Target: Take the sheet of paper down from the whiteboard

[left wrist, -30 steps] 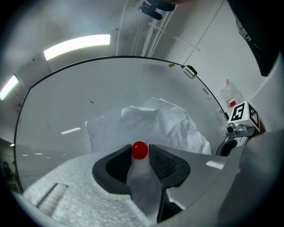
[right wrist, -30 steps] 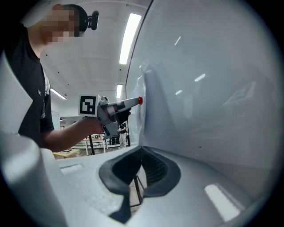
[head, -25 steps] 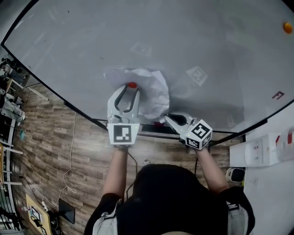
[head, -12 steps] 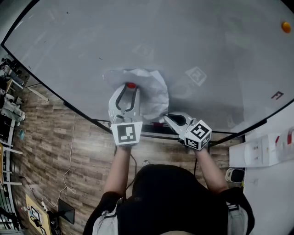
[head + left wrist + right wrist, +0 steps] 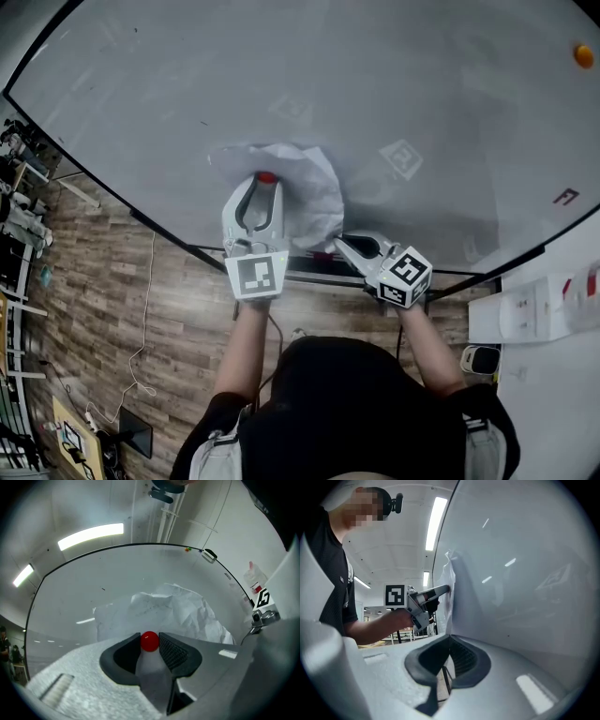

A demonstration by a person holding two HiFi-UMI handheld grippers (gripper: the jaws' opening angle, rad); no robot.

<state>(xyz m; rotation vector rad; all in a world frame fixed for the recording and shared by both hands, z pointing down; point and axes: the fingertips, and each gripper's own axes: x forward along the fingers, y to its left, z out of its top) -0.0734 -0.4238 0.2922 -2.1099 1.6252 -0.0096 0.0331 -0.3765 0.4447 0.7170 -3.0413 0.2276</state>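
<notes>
Two tongs: my left tongs (image 5: 266, 185) are pressed onto the small round red magnet (image 5: 267, 176). My right tongs (image 5: 340, 241) are nearly together on a thin edge that I judge to be the paper's lower corner.
Task's thing: the crumpled white sheet of paper (image 5: 309, 187) lies against the large grey-white whiteboard (image 5: 394, 75), pinned under the magnet.
Paper from the magnet: it spreads above the magnet and to my right of it, bulging off the board there.
Long axis: slanting, from above the magnet down and rightward to the corner at my right tongs.
Nearer hand: the left is on the magnet itself. The right sits below and to the right of the magnet, at the sheet's edge.
Turning relation: the magnet sits between my left tongs' tips with the board straight behind it, so I judge the pull must come straight off the board, toward me.
Risk: the sheet may drop if my right grip is shallow.
</notes>
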